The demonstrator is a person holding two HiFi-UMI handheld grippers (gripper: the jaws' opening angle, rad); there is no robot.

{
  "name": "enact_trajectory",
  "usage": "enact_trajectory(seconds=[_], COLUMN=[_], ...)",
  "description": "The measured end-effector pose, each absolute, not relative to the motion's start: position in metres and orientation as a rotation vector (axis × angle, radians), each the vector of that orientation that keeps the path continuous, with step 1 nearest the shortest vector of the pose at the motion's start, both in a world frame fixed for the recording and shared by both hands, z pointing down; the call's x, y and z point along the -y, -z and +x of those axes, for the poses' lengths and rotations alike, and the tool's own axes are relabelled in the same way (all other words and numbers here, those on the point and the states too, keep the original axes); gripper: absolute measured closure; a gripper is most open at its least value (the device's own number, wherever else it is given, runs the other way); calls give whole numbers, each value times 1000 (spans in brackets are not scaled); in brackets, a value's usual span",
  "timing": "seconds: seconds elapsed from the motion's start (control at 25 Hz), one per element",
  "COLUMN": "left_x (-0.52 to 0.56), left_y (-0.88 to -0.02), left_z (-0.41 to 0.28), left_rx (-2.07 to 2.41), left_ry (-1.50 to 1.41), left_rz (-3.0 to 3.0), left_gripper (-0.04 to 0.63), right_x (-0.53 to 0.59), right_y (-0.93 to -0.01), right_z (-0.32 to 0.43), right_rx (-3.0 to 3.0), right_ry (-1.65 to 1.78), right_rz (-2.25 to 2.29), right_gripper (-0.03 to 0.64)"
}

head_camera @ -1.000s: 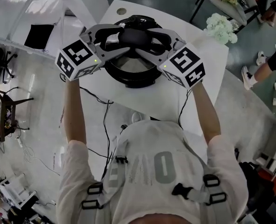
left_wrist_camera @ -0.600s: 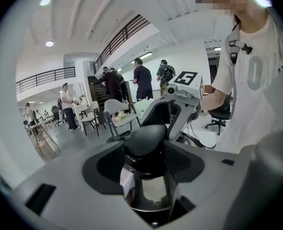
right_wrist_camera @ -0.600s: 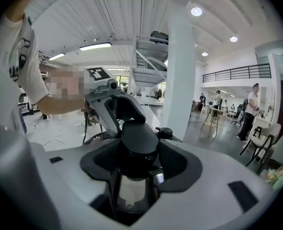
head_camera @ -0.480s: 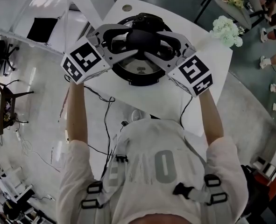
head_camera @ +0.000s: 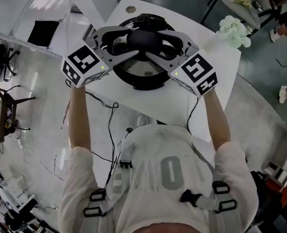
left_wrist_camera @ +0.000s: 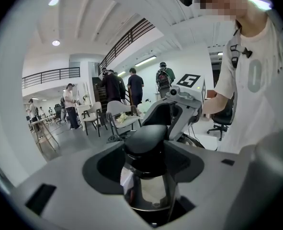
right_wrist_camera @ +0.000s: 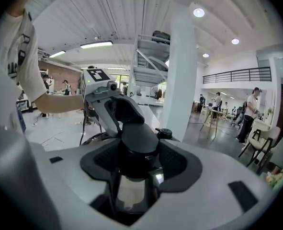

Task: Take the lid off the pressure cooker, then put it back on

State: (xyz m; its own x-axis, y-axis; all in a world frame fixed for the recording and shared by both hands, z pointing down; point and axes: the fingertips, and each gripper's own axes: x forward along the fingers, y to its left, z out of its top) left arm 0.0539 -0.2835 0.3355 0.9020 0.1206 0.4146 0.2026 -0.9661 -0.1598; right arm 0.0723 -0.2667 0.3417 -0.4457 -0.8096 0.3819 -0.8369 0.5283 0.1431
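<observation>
Over the middle of the white table [head_camera: 209, 93] you have both tools on one thing: the black knob [head_camera: 143, 37] on top of the lid [head_camera: 137, 68]. Your left gripper [head_camera: 126, 41] comes at it from one side and your right gripper [head_camera: 161, 43] from the other. Each gripper view shows the knob filling the gap, so both pairs of fingers are closed on it and grip it between their dark pads.

Very little has changed over the last second. The fingers have neither opened nor tightened, and your hands sit where they were. In the head view the table, the grippers and the pressure cooker [head_camera: 148, 85] slide a little across the picture. They slide together, so that reads as your head moving, not the lid. The knob keeps its place above the middle of the cooker, with the silver dome of the lid below it.

For the task, this looks like a pause with a firm two-sided hold, not a step forward. These views do not show whether the lid is seated on the cooker or hangs just clear of it. So it is unclear whether the lift or the return comes next. Either way the lid is centred, which suits a straight move up or down.
</observation>
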Motion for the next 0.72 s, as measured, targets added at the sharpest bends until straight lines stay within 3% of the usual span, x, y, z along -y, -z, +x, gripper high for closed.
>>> enact_trajectory(seconds=[0.72], left_x=[279], left_y=[-339], left_z=[56], left_rx=[284], left_ry=[541], left_rz=[-2924], left_gripper=[337], right_x=[258], right_y=[-348], right_z=[78], right_rx=[2360], right_ry=[-75], right_rz=[1382], right_gripper=[360])
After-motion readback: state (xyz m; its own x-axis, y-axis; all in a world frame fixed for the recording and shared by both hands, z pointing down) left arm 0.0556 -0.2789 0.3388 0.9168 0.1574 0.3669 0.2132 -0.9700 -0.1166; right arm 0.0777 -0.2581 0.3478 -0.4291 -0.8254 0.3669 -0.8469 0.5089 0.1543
